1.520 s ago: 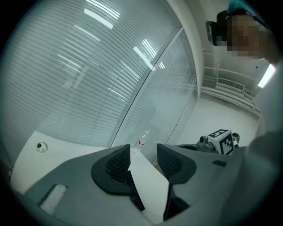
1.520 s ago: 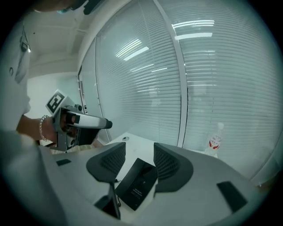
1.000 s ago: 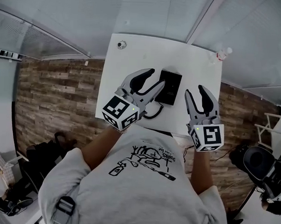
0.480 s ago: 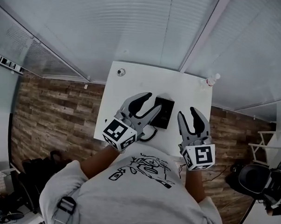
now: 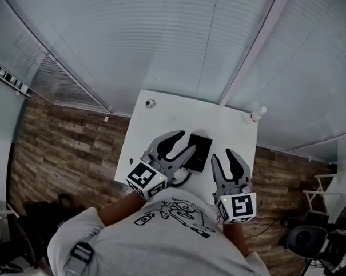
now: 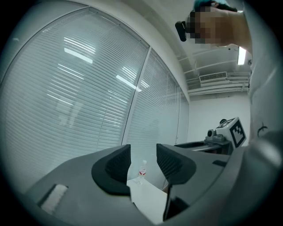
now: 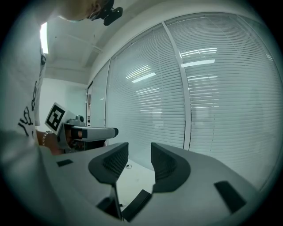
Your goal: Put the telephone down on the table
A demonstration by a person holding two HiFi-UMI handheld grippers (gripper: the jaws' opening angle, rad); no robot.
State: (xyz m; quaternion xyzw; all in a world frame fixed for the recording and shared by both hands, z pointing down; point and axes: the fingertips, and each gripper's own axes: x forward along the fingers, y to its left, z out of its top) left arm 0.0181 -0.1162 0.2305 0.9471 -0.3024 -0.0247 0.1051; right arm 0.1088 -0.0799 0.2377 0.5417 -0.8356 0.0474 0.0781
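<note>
A black telephone (image 5: 198, 152) lies flat on the white table (image 5: 162, 114), and its curly cord (image 5: 183, 176) loops toward the near edge. My left gripper (image 5: 183, 145) hovers above the phone's left side, shut, with nothing between its pads (image 6: 143, 161). To the phone's right, my right gripper (image 5: 225, 158) hangs over the table. Its jaws are closing to a narrow gap and hold nothing (image 7: 140, 159). Below the right jaws, a dark edge of the telephone (image 7: 137, 204) shows on the table.
A small clear bottle (image 5: 255, 115) stands at the table's far right corner and also shows between the left jaws (image 6: 142, 170). A small round object (image 5: 150, 103) sits at the far left corner. Window blinds lie beyond the table, wood floor on both sides.
Both grippers have lifted away from the table and drawn back toward the person. The right jaws have narrowed. The telephone stays flat on the table.
</note>
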